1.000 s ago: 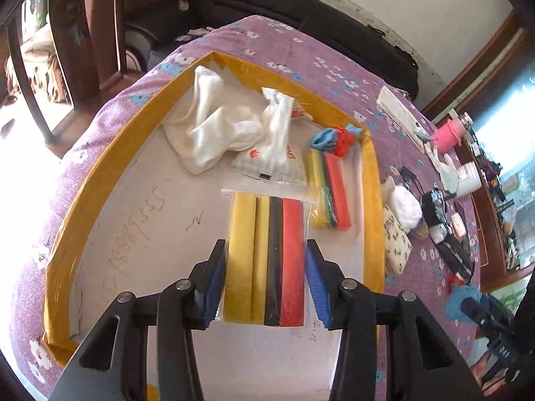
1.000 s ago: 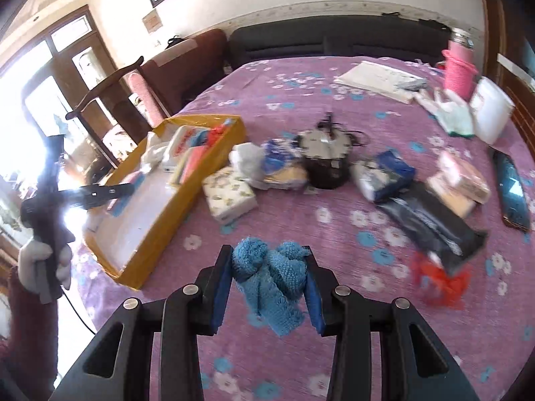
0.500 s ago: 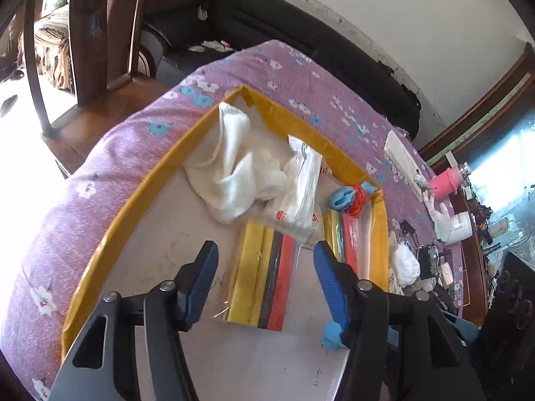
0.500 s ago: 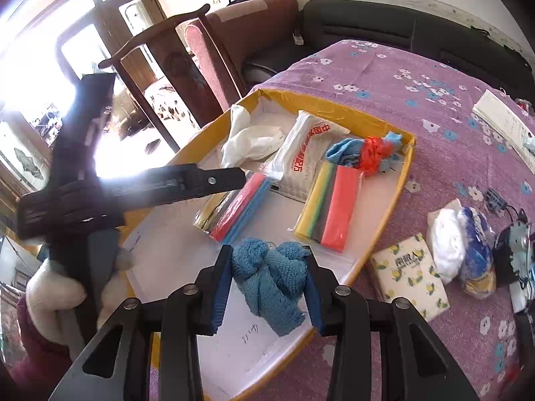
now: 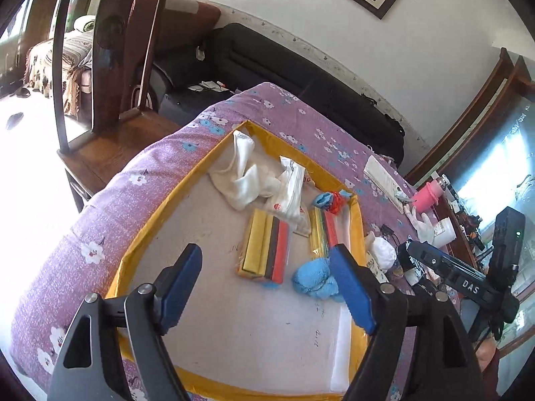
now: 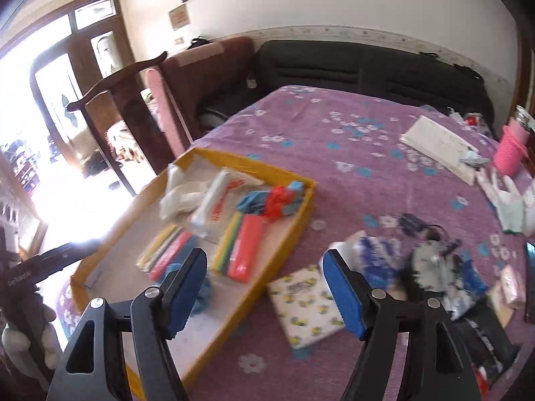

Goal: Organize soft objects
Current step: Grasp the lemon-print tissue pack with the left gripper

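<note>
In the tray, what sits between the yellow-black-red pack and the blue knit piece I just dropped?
Nothing: in the left wrist view, only bare tray floor separates the striped pack from the blue knit piece; they lie apart.

- Tray (image 5: 174, 197): yellow rim, white floor.
- Cloth (image 5: 157, 163): purple, white and blue flowers.
- Knit (image 5: 312, 279): light blue.
- Pack (image 5: 265, 250): yellow, black, red stripes.
- Cup (image 5: 426, 197): pink.
- Pads (image 5: 351, 287): blue.
</note>
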`<action>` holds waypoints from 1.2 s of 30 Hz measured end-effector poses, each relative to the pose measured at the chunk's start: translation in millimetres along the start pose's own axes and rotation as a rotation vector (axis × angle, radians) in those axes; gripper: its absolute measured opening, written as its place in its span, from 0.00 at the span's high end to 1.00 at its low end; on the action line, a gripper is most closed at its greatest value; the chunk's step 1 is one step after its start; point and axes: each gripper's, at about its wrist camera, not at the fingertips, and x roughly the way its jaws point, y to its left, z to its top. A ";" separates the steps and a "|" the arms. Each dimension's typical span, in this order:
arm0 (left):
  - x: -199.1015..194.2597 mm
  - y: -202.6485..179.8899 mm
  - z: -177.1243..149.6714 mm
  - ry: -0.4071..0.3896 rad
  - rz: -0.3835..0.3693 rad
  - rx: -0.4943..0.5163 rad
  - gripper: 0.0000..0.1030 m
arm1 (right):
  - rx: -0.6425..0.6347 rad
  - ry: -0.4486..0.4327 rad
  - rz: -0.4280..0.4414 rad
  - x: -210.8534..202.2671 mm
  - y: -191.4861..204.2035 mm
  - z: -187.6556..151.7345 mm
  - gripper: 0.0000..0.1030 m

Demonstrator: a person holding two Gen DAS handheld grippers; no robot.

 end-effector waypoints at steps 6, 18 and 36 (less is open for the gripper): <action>5.4 -13.4 -16.1 0.043 -0.042 -0.024 0.24 | 0.045 0.125 -0.007 39.5 -13.4 -4.7 0.36; -5.1 -47.2 -26.7 0.047 -0.054 0.043 0.23 | 0.085 0.228 -0.026 94.0 -19.8 0.9 0.60; 17.2 -139.2 -78.9 0.170 -0.151 0.315 0.23 | 0.092 0.209 0.073 -26.5 -71.2 -106.8 0.47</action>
